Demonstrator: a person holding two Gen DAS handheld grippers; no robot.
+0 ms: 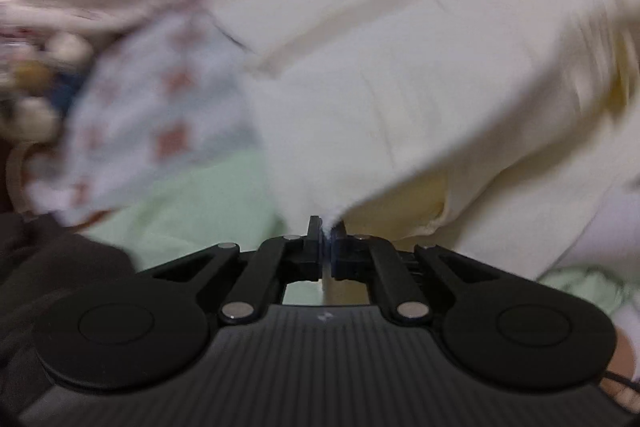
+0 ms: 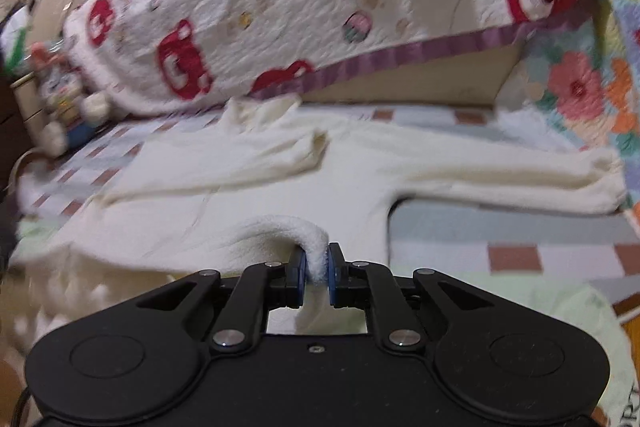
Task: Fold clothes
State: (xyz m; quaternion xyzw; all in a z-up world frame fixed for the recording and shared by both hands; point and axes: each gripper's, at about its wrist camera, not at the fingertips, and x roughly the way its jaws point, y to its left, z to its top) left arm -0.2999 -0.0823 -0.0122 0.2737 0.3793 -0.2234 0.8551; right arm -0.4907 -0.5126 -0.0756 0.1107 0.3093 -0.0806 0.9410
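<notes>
Nearest in the right wrist view, the right gripper (image 2: 317, 273) has its fingers (image 2: 298, 267) clamped on a raised fold of the cream sweater (image 2: 360, 179), the fleecy cloth bunching up in an arch between the blue pads. In the left wrist view, the left gripper (image 1: 326, 243) has its fingers (image 1: 314, 239) pressed almost together on a thin point of the same sweater, which fans upward from the pinch and fills most of that blurred view.

Beyond the right gripper, the sweater lies spread flat on the bed (image 2: 516, 259), whose cover is checked in pale blue, white and reddish-brown squares. One sleeve (image 2: 520, 175) stretches out to the right; the other sleeve (image 2: 240, 155) is folded across the body toward the middle. A pale green cloth (image 2: 560, 311) lies near the gripper at right, on the bed's near edge.

Farther back, a white quilt (image 2: 300, 19) printed with red bears and edged in purple slopes over the far side of the bed. A soft toy (image 2: 60, 95) sits at the far left beside it, and a floral quilt (image 2: 580, 83) hangs at the far right.
</notes>
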